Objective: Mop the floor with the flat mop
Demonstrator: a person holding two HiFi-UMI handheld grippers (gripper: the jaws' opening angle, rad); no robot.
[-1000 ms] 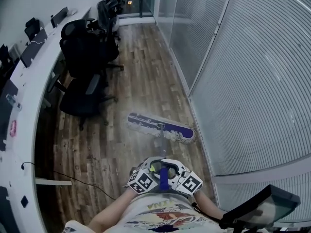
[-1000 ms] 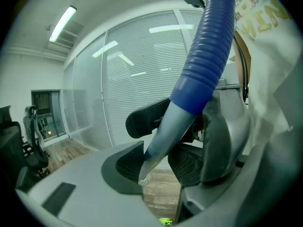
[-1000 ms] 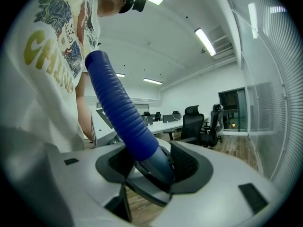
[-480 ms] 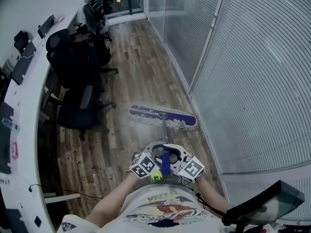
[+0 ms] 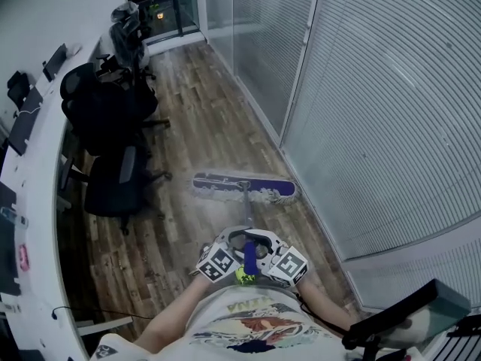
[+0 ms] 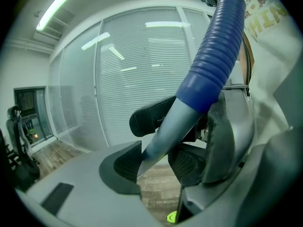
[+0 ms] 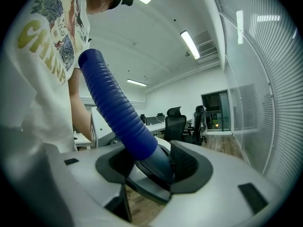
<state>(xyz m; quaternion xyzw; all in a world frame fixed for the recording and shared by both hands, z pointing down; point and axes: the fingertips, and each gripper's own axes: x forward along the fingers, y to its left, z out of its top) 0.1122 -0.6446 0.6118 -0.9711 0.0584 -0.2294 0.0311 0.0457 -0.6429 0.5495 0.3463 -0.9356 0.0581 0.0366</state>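
Floor [image 5: 197, 119]: wood planks, glass wall [image 5: 391, 111] | left gripper [image 6: 156, 161], right gripper [image 7: 152, 167] clamp mop handle [image 5: 246, 201] | pad [image 5: 244, 185] seemingly flat

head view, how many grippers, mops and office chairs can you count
grippers: 2 (left gripper, right gripper, both clamped on the mop handle)
flat mop: 1
office chairs: 3 that can be told apart
total: 6
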